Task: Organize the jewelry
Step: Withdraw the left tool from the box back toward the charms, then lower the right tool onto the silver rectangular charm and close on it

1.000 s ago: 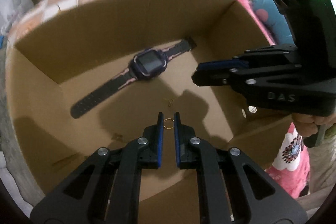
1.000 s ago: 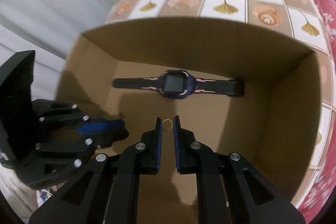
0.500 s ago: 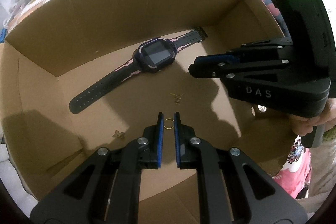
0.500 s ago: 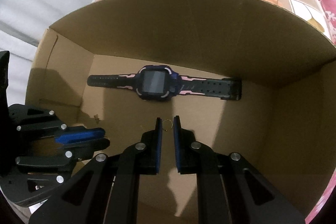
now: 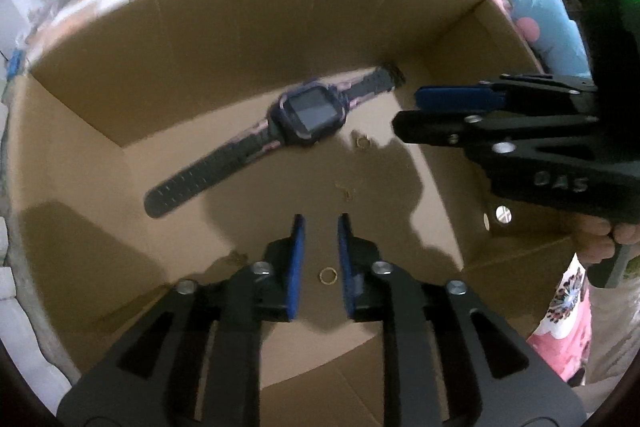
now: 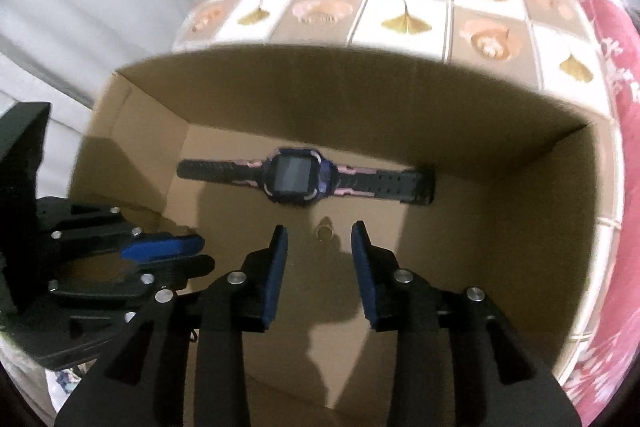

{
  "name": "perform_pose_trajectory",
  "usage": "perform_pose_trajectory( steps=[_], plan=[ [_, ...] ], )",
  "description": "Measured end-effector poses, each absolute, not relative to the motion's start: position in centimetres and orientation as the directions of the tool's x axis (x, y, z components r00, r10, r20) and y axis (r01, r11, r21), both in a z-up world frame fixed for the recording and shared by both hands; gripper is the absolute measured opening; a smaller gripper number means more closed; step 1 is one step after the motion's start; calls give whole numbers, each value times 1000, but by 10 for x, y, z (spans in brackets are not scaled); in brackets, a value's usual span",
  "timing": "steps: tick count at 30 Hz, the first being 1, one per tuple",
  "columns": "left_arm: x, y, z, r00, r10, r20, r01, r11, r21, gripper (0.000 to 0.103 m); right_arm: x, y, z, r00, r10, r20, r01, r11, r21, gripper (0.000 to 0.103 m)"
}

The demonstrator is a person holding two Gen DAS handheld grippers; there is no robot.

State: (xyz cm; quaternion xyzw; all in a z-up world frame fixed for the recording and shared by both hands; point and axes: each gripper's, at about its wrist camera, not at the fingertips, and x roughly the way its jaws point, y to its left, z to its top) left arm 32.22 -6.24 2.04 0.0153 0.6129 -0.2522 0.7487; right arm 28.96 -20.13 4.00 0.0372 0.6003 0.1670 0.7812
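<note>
— Two gold rings, entered separately. First: small gold ring point(image 5: 327, 275) on the floor of the cardboard box point(image 5: 100, 99), seen between the blue pads of the left gripper point(image 5: 320, 223), touching neither pad.

— And that gripper's state?

— Jaws parted a little, having just been opening; nothing gripped. Second: another gold ring point(image 6: 325, 233) on the box floor just below the watch, ahead of the right gripper point(image 6: 319, 233). It also shows from the left wrist point(image 5: 362, 142), near the right gripper's tips point(image 5: 408, 115).

— Right gripper?

— Jaws apart, wider than the left, likewise just opened; empty — the ring lies clear of both pads.

— Other contents?

— One watch point(image 6: 294, 181), dark strap with pink trim, square dark face, lying flat along the far wall. Small gold bits point(image 5: 346, 190) on the floor between the two rings, too small to tell what they are. The box rests on a surface patterned in leaf-and-flower squares point(image 6: 404, 15).
</note>
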Motion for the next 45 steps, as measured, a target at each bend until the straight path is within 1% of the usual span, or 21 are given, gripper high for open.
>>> perform_pose_trajectory(
  steps=[2,4,6,7,8,9,11,12,14,17,20,23,25,27,29,31,32,36,38,42,45],
  plan=[
    [318,-60,31,180,-366,-913,409,872,-268,24,284,-216,58,266,323,-908,-218,938,270,39],
    [313,-53,51,248,-387,-888,414,871,-264,25,274,-223,78,319,342,-884,-221,934,281,39],
    [306,-45,69,292,-422,-858,407,867,-288,33,257,-234,103,377,360,-853,-229,929,291,39],
    [298,-39,82,321,-445,-836,410,861,-301,35,245,-238,117,411,375,-831,-245,923,295,39],
    [289,-33,94,352,-467,-811,421,853,-308,41,231,-240,131,447,392,-804,-269,916,297,39],
    [282,-27,103,377,-478,-794,431,849,-306,47,220,-244,140,474,401,-784,-282,913,296,41],
    [256,-14,124,459,-489,-742,456,846,-275,52,180,-247,160,544,437,-717,-332,896,294,46],
    [244,-9,129,492,-485,-723,460,850,-257,56,165,-248,165,561,450,-694,-348,890,295,47],
    [214,3,137,570,-462,-679,458,865,-204,59,127,-247,167,578,493,-650,-396,866,304,47],
    [173,19,137,663,-403,-631,421,897,-131,61,82,-246,154,580,526,-622,-428,847,317,47],
    [138,30,123,700,-367,-613,376,919,-120,62,49,-238,125,588,506,-631,-413,859,304,47],
    [116,33,104,710,-335,-619,328,936,-130,62,32,-227,90,559,509,-654,-375,859,348,47],
    [102,31,85,709,-313,-632,296,945,-136,62,27,-219,68,539,504,-675,-346,863,368,47],
    [95,24,64,691,-291,-662,269,953,-138,62,25,-211,48,516,506,-692,-324,862,388,46],
    [89,19,38,663,-275,-697,244,959,-146,62,24,-202,33,504,488,-713,-308,873,379,46],
    [85,16,16,633,-241,-735,215,968,-132,62,27,-193,23,489,461,-740,-296,886,356,42],
    [82,15,8,625,-229,-746,206,970,-125,62,29,-189,19,485,446,-753,-291,894,342,38],
    [75,16,-9,623,-213,-752,204,973,-106,61,41,-173,7,457,399,-795,-283,913,295,30],
    [77,13,-11,625,-221,-748,220,970,-103,61,47,-166,2,455,382,-804,-282,919,276,30],
    [76,2,-16,639,-202,-743,243,968,-53,60,56,-152,-5,448,354,-821,-290,926,241,29],
    [76,-2,-20,640,-195,-743,242,969,-45,60,62,-142,-8,442,339,-831,-293,930,223,29]
  ],
)
